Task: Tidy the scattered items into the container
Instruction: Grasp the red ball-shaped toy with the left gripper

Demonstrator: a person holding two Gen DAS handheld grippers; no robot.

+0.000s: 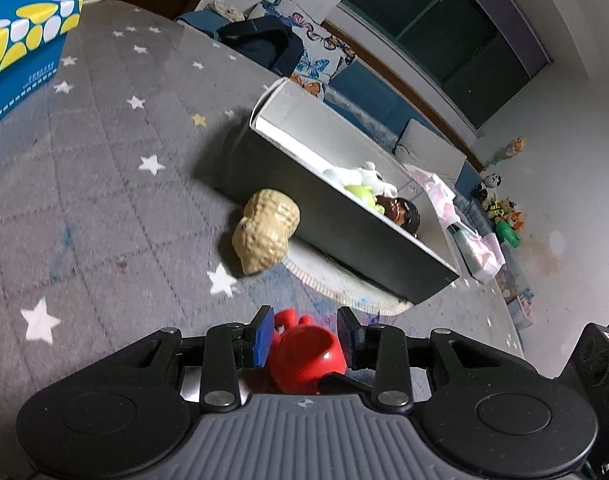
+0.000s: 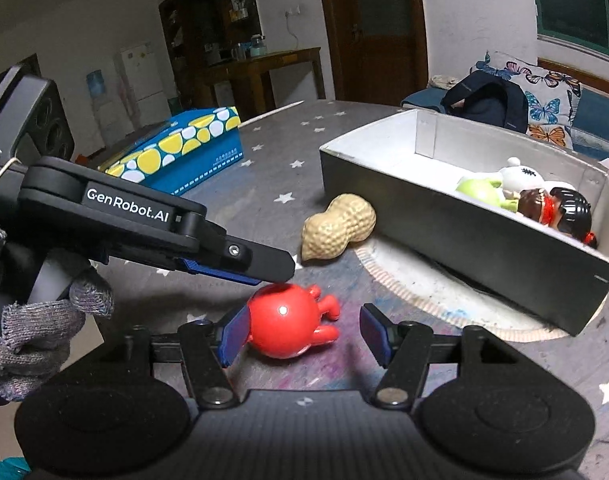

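The left gripper [image 1: 306,334] has its 2 blue pads closed around the red toy [image 1: 304,354], which sits on the star-print surface [image 1: 84,184], with the box [image 2: 464,236] at about 2 o'clock. It looks like hard, glossy plastic, light but probably slippery, so the round body is the place to pinch. The right gripper [image 2: 304,334] hangs open and empty just beside it.

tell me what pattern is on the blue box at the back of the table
The blue box carries yellow and white pebble-like spots on its top, clearest in the right wrist view.
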